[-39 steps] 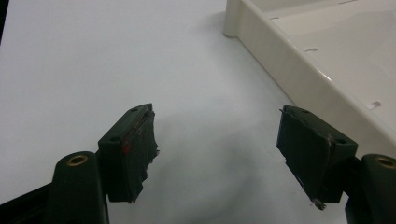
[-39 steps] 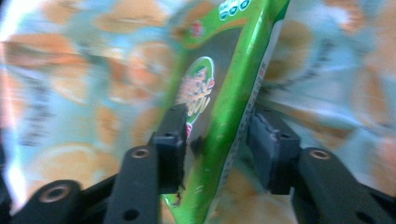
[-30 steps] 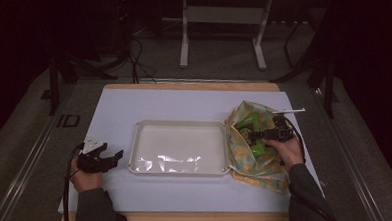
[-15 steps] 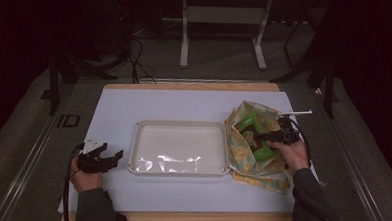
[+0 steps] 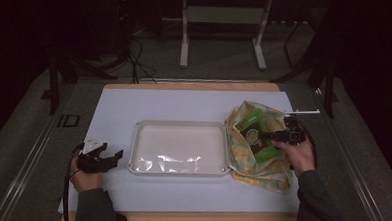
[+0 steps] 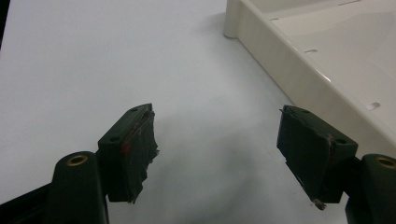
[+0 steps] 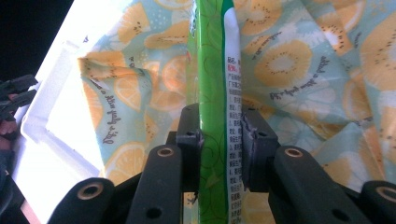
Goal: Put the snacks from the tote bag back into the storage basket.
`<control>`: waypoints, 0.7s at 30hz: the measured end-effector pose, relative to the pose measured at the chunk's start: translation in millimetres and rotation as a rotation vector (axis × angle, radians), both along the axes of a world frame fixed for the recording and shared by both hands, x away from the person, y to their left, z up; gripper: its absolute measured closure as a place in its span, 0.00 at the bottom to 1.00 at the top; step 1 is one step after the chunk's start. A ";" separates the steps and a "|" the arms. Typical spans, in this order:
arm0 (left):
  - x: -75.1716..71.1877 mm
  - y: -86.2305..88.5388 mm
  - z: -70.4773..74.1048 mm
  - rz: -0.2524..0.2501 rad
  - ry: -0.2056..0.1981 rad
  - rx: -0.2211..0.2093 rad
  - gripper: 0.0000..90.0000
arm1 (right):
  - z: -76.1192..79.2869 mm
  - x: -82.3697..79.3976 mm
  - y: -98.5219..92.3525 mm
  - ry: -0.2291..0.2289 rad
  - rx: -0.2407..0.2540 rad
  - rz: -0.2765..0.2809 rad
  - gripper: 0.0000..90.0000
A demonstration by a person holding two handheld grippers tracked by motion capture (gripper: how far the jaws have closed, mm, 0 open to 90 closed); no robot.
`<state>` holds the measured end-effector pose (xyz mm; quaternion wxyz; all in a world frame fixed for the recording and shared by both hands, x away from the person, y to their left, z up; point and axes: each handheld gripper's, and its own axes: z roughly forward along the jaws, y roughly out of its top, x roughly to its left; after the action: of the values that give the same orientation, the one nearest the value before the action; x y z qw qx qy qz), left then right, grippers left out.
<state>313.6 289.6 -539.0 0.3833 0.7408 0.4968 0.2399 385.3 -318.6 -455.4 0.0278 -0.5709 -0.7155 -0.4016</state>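
Observation:
A green snack packet [image 5: 257, 138] stands on edge inside an open cloth bag [image 5: 251, 164] printed with lemon and kiwi slices, right of the tray. My right gripper [image 5: 268, 136] is shut on the packet, and in the right gripper view both pads press its sides [image 7: 218, 125] with the packet [image 7: 214, 65] rising ahead against the bag's cloth [image 7: 303, 60]. My left gripper [image 5: 114, 157] rests on the white sheet left of the cream tray [image 5: 179, 122], open and holding nothing [image 6: 219, 135]. The tray's corner wall [image 6: 280, 56] lies just to its right.
The cream tray holds nothing and sits mid-table on a white sheet [image 5: 158, 102]. A thin white rod [image 5: 304, 112] lies beyond the bag near the table's right edge. Dark floor, cables and a metal stand surround the table.
My right gripper has shifted a little to the right and upward with the green packet, which now stands higher in the bag. The left gripper has stayed put.

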 end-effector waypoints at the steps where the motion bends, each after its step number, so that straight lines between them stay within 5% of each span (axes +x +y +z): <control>1: 0.0 0.0 0.0 0.000 0.000 -0.001 0.31 | 0.6 -0.4 -0.6 -0.003 0.000 0.000 0.80; 21: 0.0 -0.1 0.0 0.000 0.001 -0.002 0.31 | 20.7 -9.3 -12.7 -0.038 -0.010 -0.016 0.80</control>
<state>313.6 289.5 -539.0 0.3837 0.7406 0.4971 0.2391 376.0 -331.3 -434.7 0.0078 -0.5692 -0.7133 -0.4089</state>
